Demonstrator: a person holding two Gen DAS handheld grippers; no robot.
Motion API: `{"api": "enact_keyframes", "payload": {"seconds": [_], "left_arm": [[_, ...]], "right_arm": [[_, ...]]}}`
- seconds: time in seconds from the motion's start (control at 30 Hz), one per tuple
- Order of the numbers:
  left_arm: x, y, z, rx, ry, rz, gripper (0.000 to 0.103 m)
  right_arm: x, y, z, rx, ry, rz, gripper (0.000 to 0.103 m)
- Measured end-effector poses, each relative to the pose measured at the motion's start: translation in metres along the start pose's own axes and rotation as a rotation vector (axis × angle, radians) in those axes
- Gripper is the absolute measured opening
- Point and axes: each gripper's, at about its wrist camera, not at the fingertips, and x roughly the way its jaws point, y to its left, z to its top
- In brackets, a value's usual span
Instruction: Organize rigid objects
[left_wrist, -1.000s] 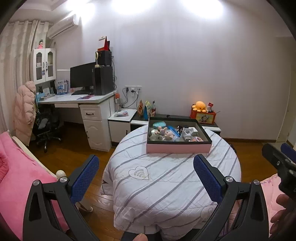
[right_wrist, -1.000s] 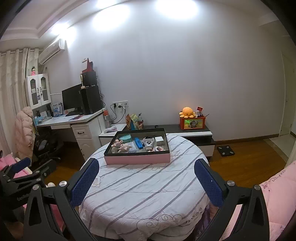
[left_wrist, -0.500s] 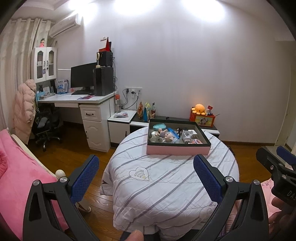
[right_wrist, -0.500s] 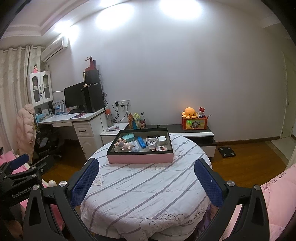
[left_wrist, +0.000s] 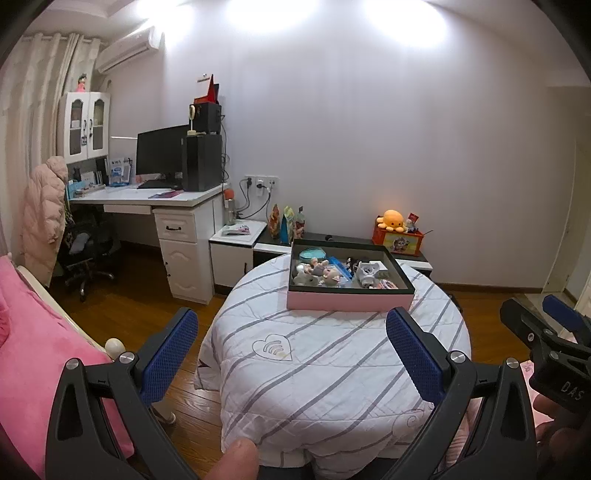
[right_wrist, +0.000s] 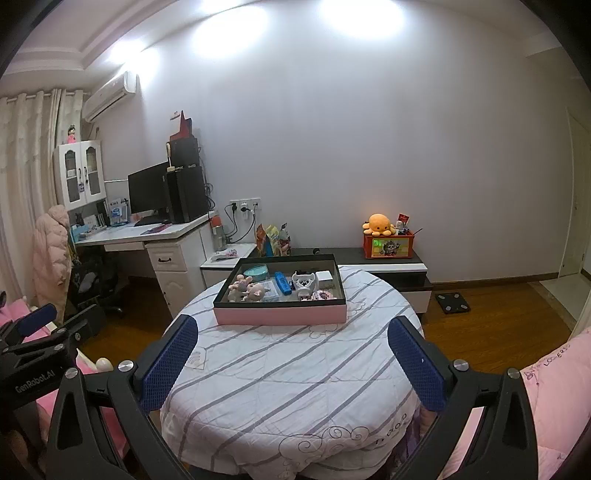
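Both tools: black plastic frames w/ triangular cutouts, 2 blue textured pads each, silver screws. Left tool (left_wrist: 291, 350) marked "GenRobot.AI"; right tool (right_wrist: 291, 354) shows "DAS" lettering.

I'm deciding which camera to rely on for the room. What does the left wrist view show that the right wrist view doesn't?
Only the left wrist view shows the pink bedding at its left edge, a fingertip at the bottom, and the right gripper.

Only the right wrist view shows the black scale on the floor and the left gripper.

Both show the pink box of small items on the striped round table, the desk and the orange octopus plush.
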Motion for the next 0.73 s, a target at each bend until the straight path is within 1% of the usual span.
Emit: {"api": "enact_keyframes", "payload": {"seconds": [0.3,0.5,0.63,0.73], "left_arm": [[0.003,-0.003,-0.003,0.032,-0.003,0.027,0.103],[0.006,0.002,-0.003,0.018,0.003,0.033,0.103],[0.009,0.004,-0.005,0.007,0.011,-0.007,0.103],[0.009,0.003,-0.006,0.009,0.007,0.002,0.103]], "right_arm": [[0.006,0.001,-0.002,-0.003,0.012,0.002,0.103],[0.007,0.001,-0.002,-0.002,0.014,0.001,0.103],[0.010,0.000,-0.002,-0.001,0.020,0.002,0.103],[0.011,0.001,-0.003,-0.003,0.023,0.002,0.103]]}}
